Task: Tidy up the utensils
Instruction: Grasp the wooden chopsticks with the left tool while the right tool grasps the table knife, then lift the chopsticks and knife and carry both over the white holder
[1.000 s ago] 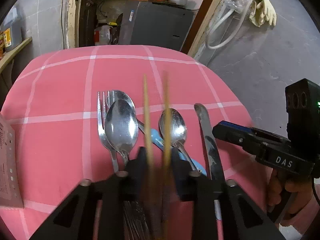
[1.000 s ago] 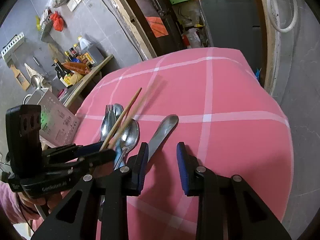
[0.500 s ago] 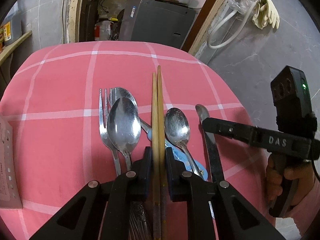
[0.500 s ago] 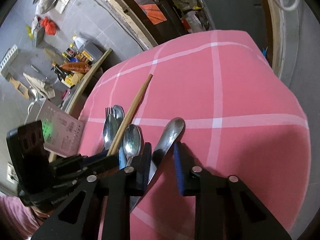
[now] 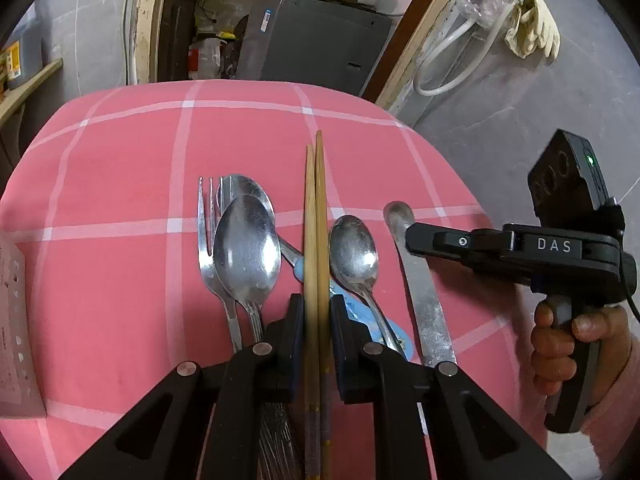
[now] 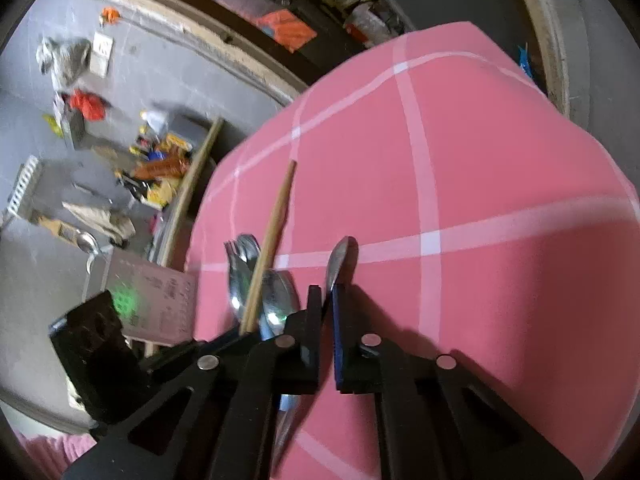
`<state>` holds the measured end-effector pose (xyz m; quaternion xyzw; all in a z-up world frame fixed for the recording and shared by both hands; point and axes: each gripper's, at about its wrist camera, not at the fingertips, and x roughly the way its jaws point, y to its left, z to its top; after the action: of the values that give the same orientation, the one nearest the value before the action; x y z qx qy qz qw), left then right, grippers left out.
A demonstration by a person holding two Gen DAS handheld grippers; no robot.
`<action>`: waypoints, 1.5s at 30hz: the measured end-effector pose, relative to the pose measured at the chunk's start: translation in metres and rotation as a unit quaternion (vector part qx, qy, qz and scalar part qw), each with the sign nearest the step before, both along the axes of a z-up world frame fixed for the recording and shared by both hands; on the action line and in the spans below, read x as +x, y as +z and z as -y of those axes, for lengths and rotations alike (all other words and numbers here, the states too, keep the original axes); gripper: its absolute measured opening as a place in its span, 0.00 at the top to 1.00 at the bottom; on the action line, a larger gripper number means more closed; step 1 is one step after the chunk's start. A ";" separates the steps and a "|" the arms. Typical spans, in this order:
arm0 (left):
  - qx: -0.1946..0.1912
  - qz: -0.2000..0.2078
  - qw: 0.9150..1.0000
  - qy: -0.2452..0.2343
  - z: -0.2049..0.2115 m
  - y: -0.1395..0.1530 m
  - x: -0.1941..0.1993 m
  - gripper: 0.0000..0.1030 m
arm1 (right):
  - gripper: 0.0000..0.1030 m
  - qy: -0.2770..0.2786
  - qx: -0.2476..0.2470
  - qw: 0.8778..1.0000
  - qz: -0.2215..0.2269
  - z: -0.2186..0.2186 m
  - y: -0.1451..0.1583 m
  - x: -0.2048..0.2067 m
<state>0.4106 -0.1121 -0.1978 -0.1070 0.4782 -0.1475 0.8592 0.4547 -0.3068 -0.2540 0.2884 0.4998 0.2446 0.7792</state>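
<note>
Left tool [image 5: 317,320] clamps chopsticks [image 5: 314,216] between spoons [image 5: 248,244].

From my left wrist view, bare pink cloth [image 5: 132,152] lies open toward twelve and ten o'clock; the fork [image 5: 205,236] and spoons [image 5: 246,248] crowd eleven, the knife [image 5: 420,280] and right gripper [image 5: 412,236] block two.

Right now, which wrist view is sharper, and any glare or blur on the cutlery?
Left wrist view: sharp; bright glare patches on the big spoon and small spoon; chopsticks crisp in the left tongs; fisheye bends the tablecloth lines. Right wrist view: motion-blurred overall, cutlery smeared, knife soft between the right tongs.
</note>
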 end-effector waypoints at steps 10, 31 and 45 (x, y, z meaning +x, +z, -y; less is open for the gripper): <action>-0.014 0.058 0.998 -0.004 -0.011 0.041 -0.028 0.88 | 0.99 -0.048 -0.027 0.994 0.095 0.003 0.058 -0.047; -0.018 0.244 0.969 0.035 -0.119 0.204 -0.095 0.88 | 0.99 -0.045 -0.006 0.954 0.297 -0.096 0.227 -0.067; -0.013 0.301 0.946 0.116 -0.210 0.205 -0.072 0.88 | 0.99 -0.021 0.007 0.914 0.406 -0.196 0.256 -0.051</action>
<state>0.3390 0.0977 0.0073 -0.1236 0.1791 -0.0780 0.9729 0.4042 -0.1109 0.0025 0.1802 0.1326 0.3273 0.9181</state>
